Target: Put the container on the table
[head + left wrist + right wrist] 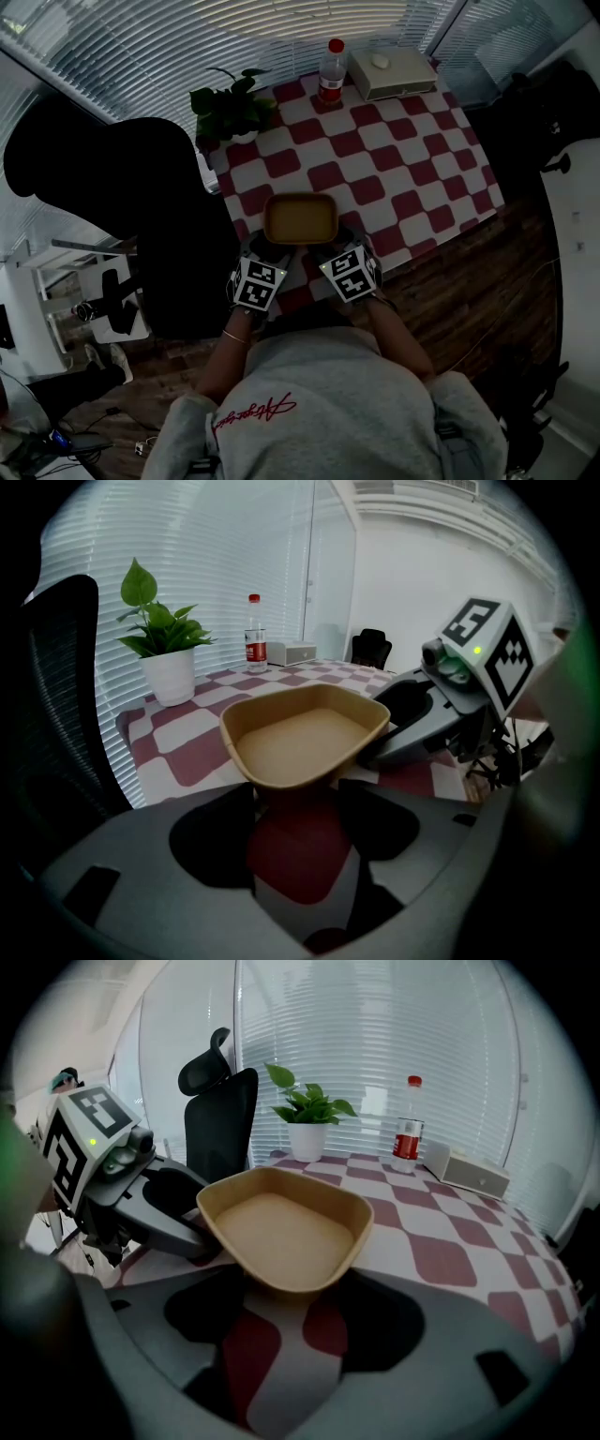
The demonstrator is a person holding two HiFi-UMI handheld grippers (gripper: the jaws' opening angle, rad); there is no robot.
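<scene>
A shallow tan container [300, 217] [305, 733] [281, 1227] rests on the red-and-white checked table [375, 159], close to its near edge. My left gripper [265, 247] [297, 803] sits at its near left corner and my right gripper [342, 242] [298, 1288] at its near right corner. Both stand wide open, each with a lower corner of the container between its fingertips. The container is empty. The right gripper [441, 705] shows in the left gripper view and the left gripper [141, 1194] in the right gripper view.
At the table's far end stand a red-capped bottle [331, 70], a potted plant [234, 108] and a white box [392, 72]. A black office chair [141, 187] stands left of the table. Wooden floor [469, 281] lies to the right.
</scene>
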